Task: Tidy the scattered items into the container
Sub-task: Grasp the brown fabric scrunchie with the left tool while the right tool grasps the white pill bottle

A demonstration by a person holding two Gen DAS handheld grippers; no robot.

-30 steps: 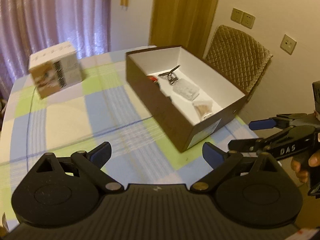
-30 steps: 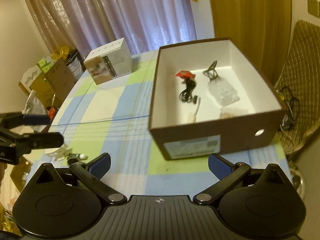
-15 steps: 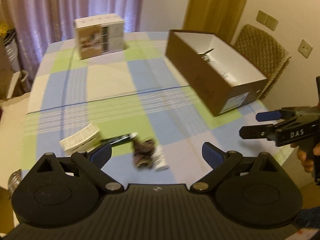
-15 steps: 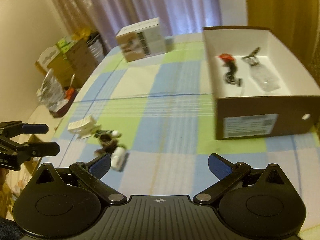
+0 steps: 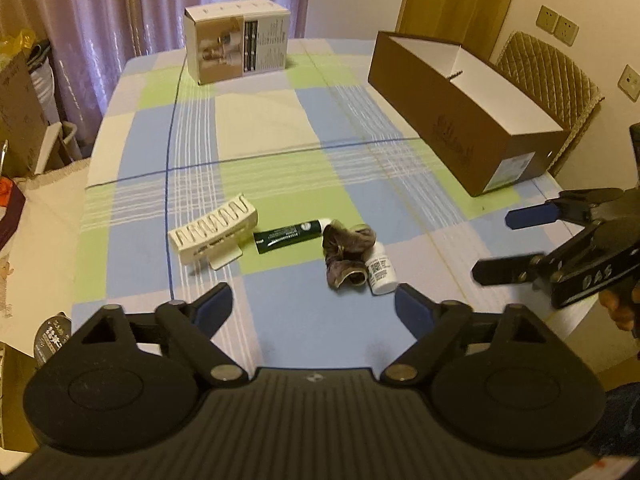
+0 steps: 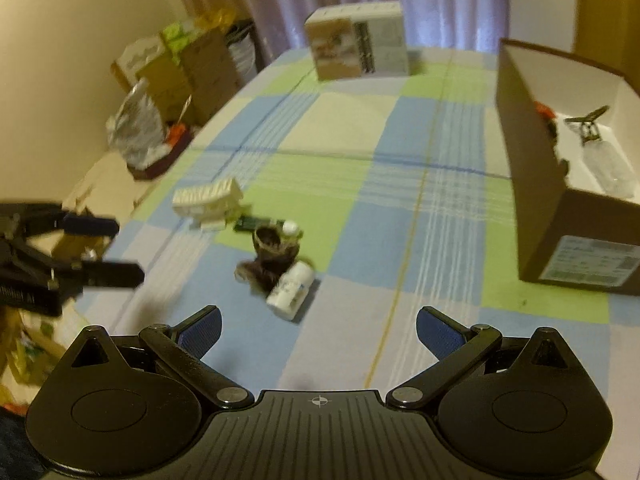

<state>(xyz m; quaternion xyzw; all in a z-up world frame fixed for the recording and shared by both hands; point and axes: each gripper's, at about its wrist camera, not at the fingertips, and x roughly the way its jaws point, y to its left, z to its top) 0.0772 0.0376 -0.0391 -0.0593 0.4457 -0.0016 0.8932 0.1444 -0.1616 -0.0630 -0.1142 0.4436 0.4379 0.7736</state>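
Note:
Near the table's front edge lie a white ribbed box [image 5: 214, 232], a dark green tube [image 5: 290, 236], a crumpled brown cloth [image 5: 348, 254] and a small white bottle [image 5: 382, 270]. My left gripper [image 5: 314, 308] hovers open just in front of them, holding nothing. My right gripper [image 5: 494, 245] is open to their right, above the table edge. In the right wrist view the bottle [image 6: 290, 288] and cloth [image 6: 272, 256] lie ahead of the open right gripper [image 6: 319, 328], with the left gripper [image 6: 126, 250] at the left. The brown container [image 6: 516, 160] at the right holds a clear bottle [image 6: 612, 168] and a metal clip [image 6: 588, 124].
A white product box [image 5: 236, 40] stands at the far end of the checked tablecloth [image 5: 256, 128]. A quilted chair [image 5: 552, 68] sits behind the container [image 5: 464, 120]. Cardboard boxes and bags [image 6: 172, 80] crowd the floor left of the table.
Both views have swung left, away from the container and onto the scattered items near the front edge. Both grippers stay open and hold nothing.

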